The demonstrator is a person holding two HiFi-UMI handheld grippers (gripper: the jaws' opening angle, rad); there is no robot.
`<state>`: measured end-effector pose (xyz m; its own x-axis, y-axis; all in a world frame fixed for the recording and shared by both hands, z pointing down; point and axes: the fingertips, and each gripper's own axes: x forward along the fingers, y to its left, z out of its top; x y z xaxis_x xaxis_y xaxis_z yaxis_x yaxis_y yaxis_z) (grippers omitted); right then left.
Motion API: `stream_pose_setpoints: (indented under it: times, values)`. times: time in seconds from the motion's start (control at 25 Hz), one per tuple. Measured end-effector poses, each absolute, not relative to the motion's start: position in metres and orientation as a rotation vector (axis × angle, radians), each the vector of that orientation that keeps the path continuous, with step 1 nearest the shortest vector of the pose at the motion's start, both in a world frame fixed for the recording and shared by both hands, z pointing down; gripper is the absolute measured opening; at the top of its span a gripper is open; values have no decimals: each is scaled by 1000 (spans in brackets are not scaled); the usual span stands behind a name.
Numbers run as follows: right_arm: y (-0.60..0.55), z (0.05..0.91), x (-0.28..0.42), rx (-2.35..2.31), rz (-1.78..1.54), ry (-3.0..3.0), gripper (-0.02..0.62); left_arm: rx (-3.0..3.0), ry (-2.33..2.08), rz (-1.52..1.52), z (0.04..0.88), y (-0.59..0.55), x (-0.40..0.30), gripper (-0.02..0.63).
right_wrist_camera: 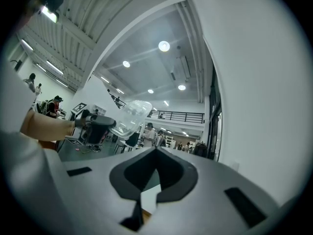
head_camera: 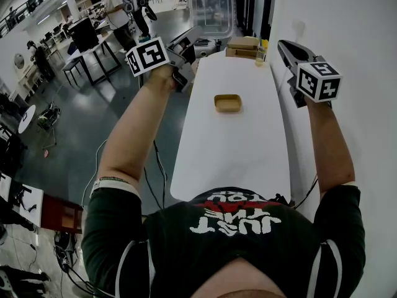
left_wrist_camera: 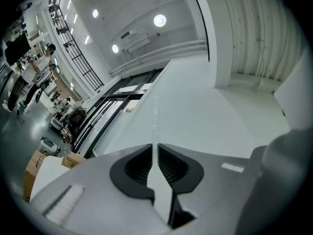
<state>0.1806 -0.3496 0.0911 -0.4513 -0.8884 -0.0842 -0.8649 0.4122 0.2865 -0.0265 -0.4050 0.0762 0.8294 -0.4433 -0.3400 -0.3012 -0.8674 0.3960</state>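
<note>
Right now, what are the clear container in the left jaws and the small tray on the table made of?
Clear container: likely thin glossy plastic; the room shows through it and its rim glints.
Tray: matte tan, probably paperboard or wood fibre; too small to tell which.

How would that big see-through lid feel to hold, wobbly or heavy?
Probably light: the clear lid looks like thin plastic, and the left gripper holds it up by just one edge. Likely fairly stiff, since it sticks out without drooping. It may be slippery, being smooth and glossy.
</note>
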Motion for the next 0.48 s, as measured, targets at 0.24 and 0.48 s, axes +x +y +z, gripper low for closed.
stream_pose_setpoints:
  times: [0.24, 0.48]
  values:
    - [-349, 93, 182, 1599, -443, -2570, 6, 2684, -563, -614, 76, -404, -26, 38]
    - [-350, 92, 179, 1594, -439, -2571, 6, 2678, -567, -608, 77, -406, -28, 38]
